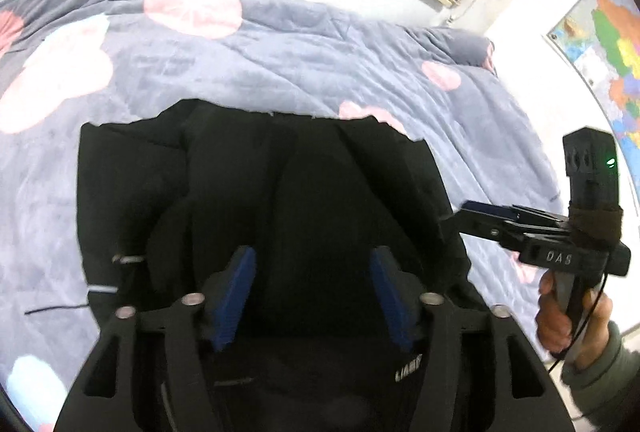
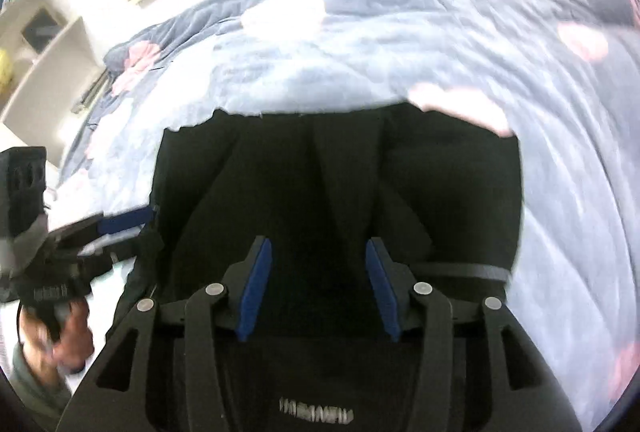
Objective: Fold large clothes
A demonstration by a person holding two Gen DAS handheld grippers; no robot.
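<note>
A large black garment [image 1: 320, 172] lies partly folded on a bed, its far edge straight and its sides turned in. My left gripper [image 1: 312, 256] hovers over the garment's near part, blue pads [image 1: 236, 292] apart and nothing between them. In the right wrist view the same black garment [image 2: 440, 192] fills the middle. My right gripper [image 2: 317, 244] is open above it, with no cloth pinched. Each gripper shows in the other's view: the right gripper [image 1: 476, 216] at the garment's right edge, the left gripper [image 2: 128, 228] at its left edge.
A grey-blue quilt [image 1: 280, 52] with pink shapes covers the bed around the garment. A coloured map [image 1: 612, 52] hangs on the wall at the right. White shelves [image 2: 40, 72] stand at the left. A person's hand [image 1: 560, 320] in a green sleeve holds the right gripper's handle.
</note>
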